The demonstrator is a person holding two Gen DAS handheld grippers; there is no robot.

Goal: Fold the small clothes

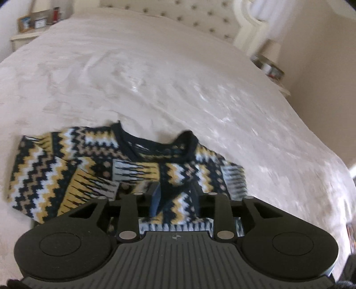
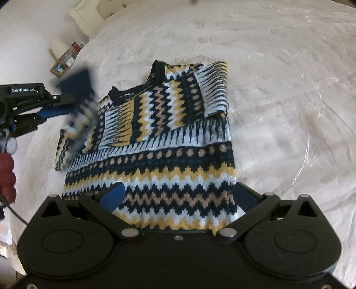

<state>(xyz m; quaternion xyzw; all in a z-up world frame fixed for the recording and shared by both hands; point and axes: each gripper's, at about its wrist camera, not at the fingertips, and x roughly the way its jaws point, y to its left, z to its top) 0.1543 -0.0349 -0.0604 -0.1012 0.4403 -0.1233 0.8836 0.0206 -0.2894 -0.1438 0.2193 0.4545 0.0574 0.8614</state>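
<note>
The patterned sweater (image 2: pixel 155 142) lies flat on the bed (image 2: pixel 278 89) with a sleeve being folded in by the left gripper (image 2: pixel 75 100), its fingers slightly apart around blurred knit, while the right gripper (image 2: pixel 178 195) hovers wide open over the hem, probably the next fold.

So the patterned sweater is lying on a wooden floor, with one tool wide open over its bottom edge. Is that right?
Not quite. The sweater lies on a bed with a pale cover, not a wooden floor; the left wrist view shows the padded headboard behind it. The rest holds: the right tool stands wide open over the bottom edge.
</note>
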